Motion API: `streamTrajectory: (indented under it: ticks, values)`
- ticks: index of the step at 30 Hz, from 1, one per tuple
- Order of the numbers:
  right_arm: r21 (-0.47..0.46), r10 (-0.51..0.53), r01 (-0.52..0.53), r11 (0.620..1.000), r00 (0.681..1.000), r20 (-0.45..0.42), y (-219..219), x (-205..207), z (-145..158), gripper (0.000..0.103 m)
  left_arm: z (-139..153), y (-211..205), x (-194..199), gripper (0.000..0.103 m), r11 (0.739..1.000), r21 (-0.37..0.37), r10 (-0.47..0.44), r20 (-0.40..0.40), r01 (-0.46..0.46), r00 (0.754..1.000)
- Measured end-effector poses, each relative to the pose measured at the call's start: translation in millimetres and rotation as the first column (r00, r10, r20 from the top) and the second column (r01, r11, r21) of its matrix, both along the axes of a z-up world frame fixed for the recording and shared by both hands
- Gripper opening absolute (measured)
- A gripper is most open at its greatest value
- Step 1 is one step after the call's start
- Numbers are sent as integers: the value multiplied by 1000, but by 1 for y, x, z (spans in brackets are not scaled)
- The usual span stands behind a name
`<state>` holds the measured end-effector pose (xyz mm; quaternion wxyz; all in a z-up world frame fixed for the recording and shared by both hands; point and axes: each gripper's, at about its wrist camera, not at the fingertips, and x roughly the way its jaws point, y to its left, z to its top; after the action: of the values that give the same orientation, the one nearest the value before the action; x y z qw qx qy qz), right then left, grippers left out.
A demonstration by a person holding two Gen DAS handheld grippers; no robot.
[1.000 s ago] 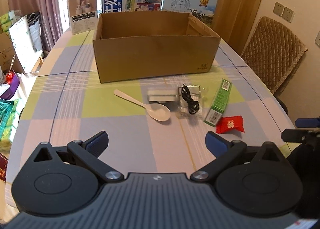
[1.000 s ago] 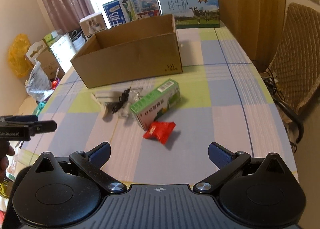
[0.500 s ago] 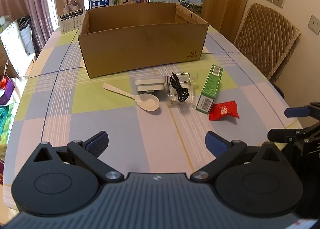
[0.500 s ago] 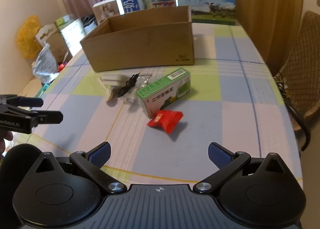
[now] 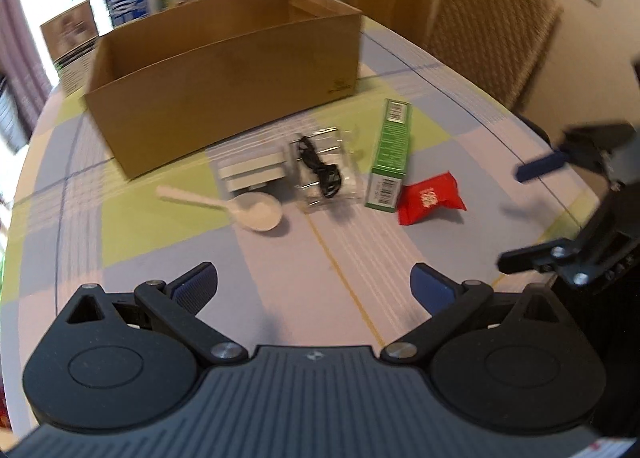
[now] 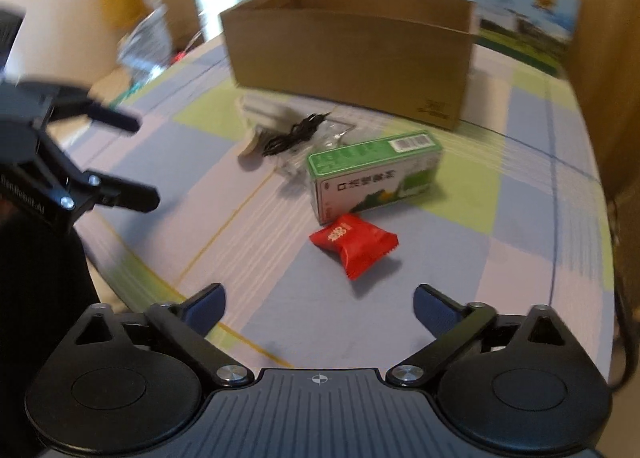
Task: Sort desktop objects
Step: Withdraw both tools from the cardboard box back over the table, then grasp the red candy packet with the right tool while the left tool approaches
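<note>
Both tongs, left [image 5: 312, 284] and right [image 6: 318, 304], gape wide and empty; the slick red packet [image 6: 354, 242] could skid off the counter [image 6: 520, 258] if pinched off-centre

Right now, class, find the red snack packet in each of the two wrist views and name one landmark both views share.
Left wrist view: the red snack packet lies right of centre, at the near end of the green carton.
Right wrist view: the red snack packet lies near the centre, in front of the green carton.
Shared landmark: the open cardboard box behind the items.
</note>
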<state>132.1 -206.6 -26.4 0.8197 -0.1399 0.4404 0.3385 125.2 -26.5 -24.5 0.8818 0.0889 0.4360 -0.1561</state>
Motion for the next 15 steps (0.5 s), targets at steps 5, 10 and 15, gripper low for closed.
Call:
streamTrajectory:
  ticks: [5, 10, 15]
  values:
    - [-72, 113, -110, 991, 993, 29, 5, 23, -14, 83, -9, -17, 17, 98, 993, 28, -117, 2, 117, 993]
    - [-119, 201, -195, 974, 979, 42, 13, 43, -22, 78, -18, -29, 36, 95, 980, 33, -195, -8, 195, 981]
    - [-122, 271, -266, 956, 962, 28, 23, 58, -29, 68, -25, -39, 48, 85, 962, 61, -265, -15, 265, 964]
